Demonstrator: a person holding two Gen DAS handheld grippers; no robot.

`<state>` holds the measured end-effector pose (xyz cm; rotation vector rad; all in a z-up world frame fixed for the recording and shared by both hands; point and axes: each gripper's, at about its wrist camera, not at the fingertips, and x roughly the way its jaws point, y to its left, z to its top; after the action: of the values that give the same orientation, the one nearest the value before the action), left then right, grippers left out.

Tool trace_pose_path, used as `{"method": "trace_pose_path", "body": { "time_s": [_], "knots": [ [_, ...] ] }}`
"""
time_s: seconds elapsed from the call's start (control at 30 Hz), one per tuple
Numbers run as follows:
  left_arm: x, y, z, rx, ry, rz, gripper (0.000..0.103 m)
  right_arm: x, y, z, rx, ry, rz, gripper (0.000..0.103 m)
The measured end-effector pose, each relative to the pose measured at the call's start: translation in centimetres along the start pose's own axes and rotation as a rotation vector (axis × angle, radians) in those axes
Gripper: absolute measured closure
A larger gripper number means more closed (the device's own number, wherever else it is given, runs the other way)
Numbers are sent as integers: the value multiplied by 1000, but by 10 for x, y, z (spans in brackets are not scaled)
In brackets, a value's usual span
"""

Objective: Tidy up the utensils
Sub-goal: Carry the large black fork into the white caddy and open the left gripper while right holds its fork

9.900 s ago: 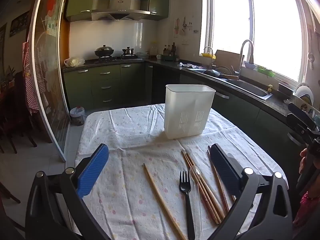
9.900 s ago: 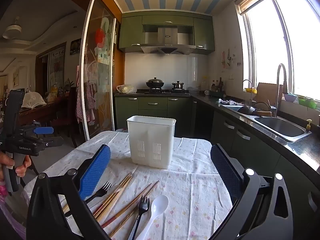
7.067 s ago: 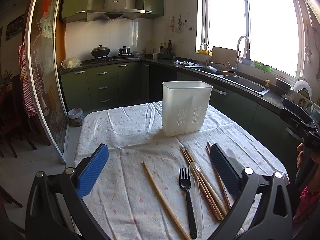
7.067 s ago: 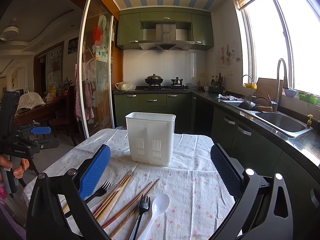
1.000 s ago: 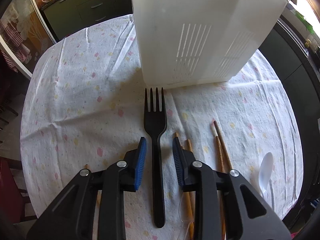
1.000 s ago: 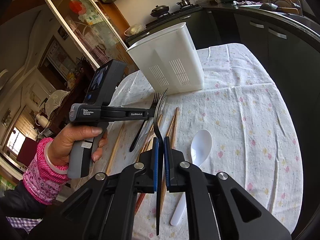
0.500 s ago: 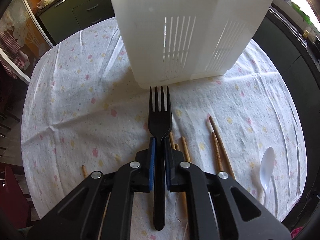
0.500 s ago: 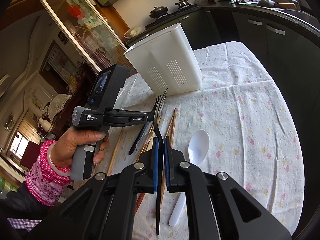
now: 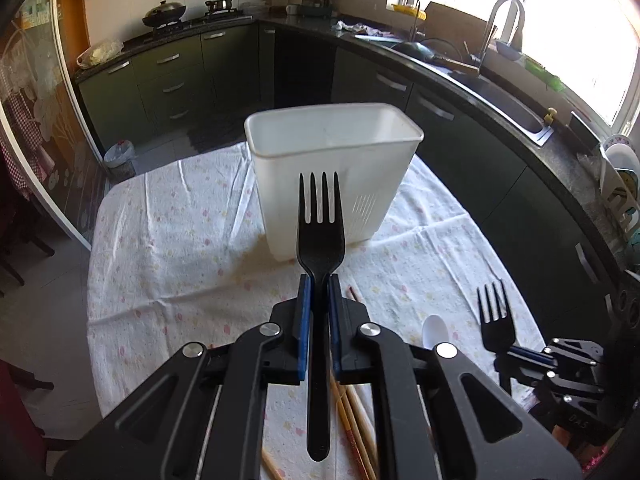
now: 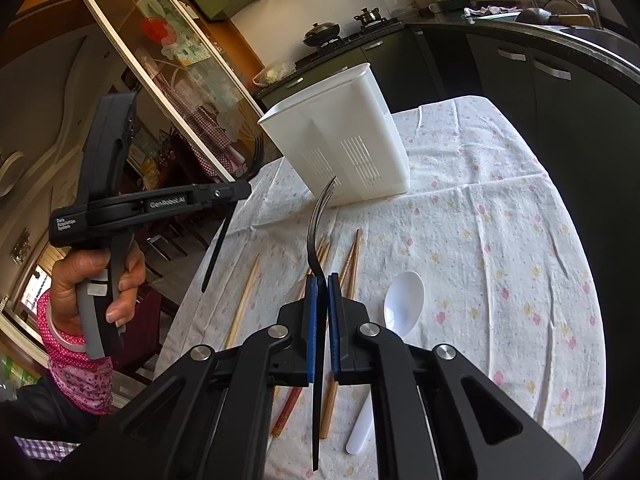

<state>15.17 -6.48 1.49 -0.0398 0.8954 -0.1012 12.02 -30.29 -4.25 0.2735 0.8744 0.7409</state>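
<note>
Left wrist view, nearest first: the left gripper (image 9: 318, 300) has its jaws clamped on the handle of a black fork (image 9: 320, 236), tines pointing up and away, held clear above the bench (image 9: 160, 240) with its flowered cloth. Under the gripper lie wooden chopsticks (image 9: 352, 420) on the cloth, and just to the right a white spoon (image 9: 434, 330). Further right, the right gripper (image 9: 520, 354) shows from the side, jaws closed on a second black fork (image 9: 496, 320) with tines up. Beyond the held fork stands the white utensil holder (image 9: 332, 168), upright near the middle of the bench, its inside bare where it can be seen.

Right wrist view: the right gripper (image 10: 322, 300) pinches the second black fork (image 10: 316, 232) edge-on, above the chopsticks (image 10: 244, 296) and beside the spoon (image 10: 402, 300). A hand (image 10: 92, 280) in a pink dotted sleeve (image 10: 76, 376) holds the left gripper (image 10: 236, 192) at the left, the first fork's handle hanging below it. The holder (image 10: 340, 144) stands beyond.
</note>
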Motion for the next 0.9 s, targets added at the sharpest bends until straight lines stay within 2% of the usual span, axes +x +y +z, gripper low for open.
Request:
{"method": "trace_pose_path", "body": {
  "time_s": [0.1,0.2,0.3,0.4,0.47,0.57,0.67,0.83,0.9],
  "knots": [
    [-31,-3,30,6,-163,-28,95,-2,2,2,-2,-9,4,97],
    [-50,-3,62,-9,-373,-36,95,-3,1,3,1,-17,6,97],
    [-49,1,84,-29,-575,-22,95,-5,0,4,4,-27,9,97],
    [-30,3,99,-45,-680,-20,95,-7,-2,7,7,-37,10,97],
    [-15,3,105,-57,-705,-5,95,-9,-3,9,8,-43,11,97],
    [11,2,108,-62,-695,24,95,-11,-3,12,10,-55,16,97],
    [32,1,99,-54,-692,64,95,-13,-3,17,9,-71,20,97],
    [55,1,87,-52,-651,69,94,-15,-2,26,7,-98,21,97],
    [61,0,81,-44,-636,74,80,-16,1,31,0,-110,18,97]
  ]
}}
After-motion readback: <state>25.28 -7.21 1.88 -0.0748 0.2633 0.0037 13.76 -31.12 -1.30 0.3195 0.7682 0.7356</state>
